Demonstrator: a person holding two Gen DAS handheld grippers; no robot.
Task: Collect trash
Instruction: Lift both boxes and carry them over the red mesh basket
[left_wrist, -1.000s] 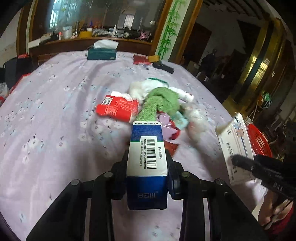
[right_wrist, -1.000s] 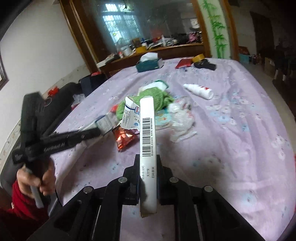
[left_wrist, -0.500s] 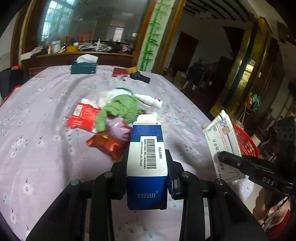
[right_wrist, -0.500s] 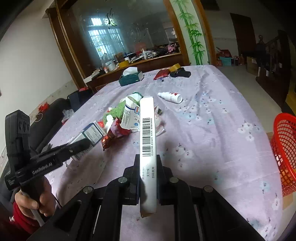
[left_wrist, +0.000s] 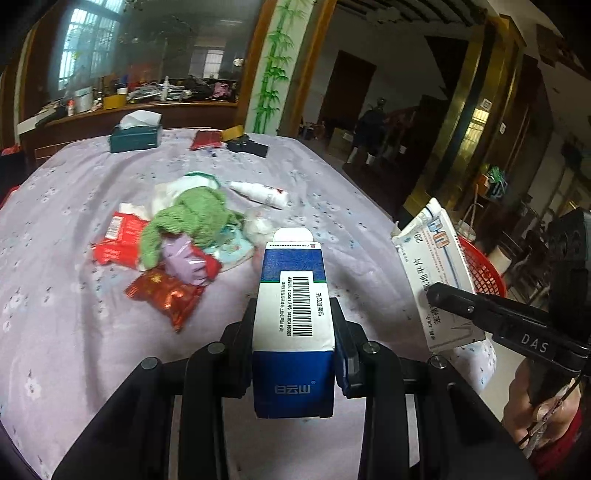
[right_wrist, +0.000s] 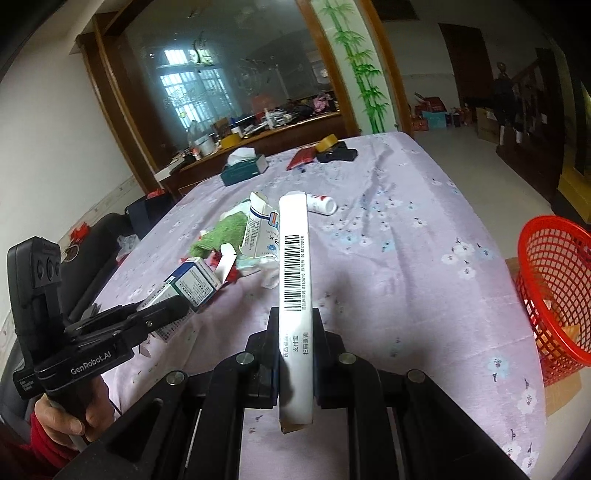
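Left tool (left_wrist: 293, 347) clamps a blue-and-white carton (left_wrist: 293, 325), barcode face up and top flap open, above the lilac floral table (left_wrist: 55, 295). Right tool (right_wrist: 293, 354) grips a flat white medicine box (right_wrist: 294, 280) on edge, barcode along its narrow side. Beyond lie red wrappers (left_wrist: 162, 291), a green cloth (left_wrist: 192, 218) and a white bottle (left_wrist: 260, 192); a red basket (right_wrist: 554, 288) stands beside the table.

Left gripper (left_wrist: 293, 328) clamped on a blue box (left_wrist: 293, 332); right gripper (right_wrist: 294, 350) pinching a white box (right_wrist: 294, 280), both held aloft.
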